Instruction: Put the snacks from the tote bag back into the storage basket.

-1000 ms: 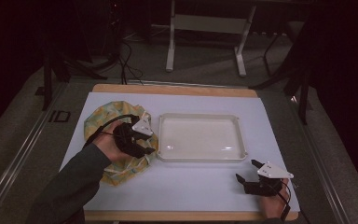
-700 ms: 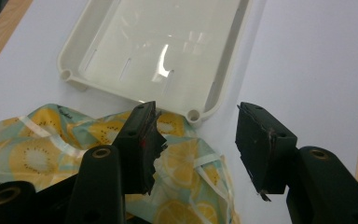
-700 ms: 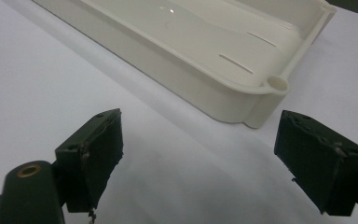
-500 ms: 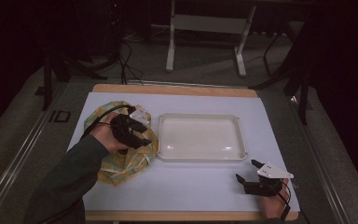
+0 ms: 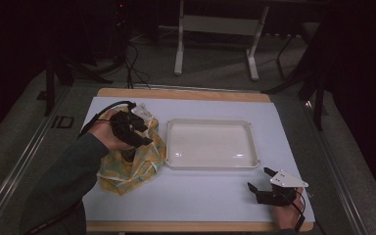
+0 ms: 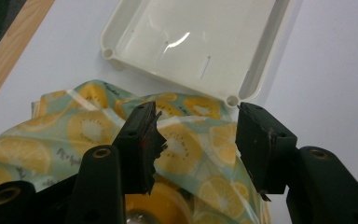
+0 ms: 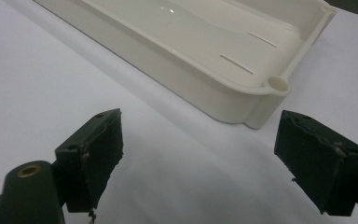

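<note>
The left gripper point(image 5: 136, 139) hovers over the cloth point(image 5: 134, 164), jaws spread with nothing between them. The lemon-print cloth lies bunched on the table point(image 5: 215, 196), touching the tray's point(image 5: 210, 164) left edge. The right gripper point(image 5: 260, 182) rests near the tray's corner, jaws wide apart and empty.

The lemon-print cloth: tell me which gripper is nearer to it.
Left. The left gripper hovers right over the cloth; the right gripper sits past the tray.
</note>
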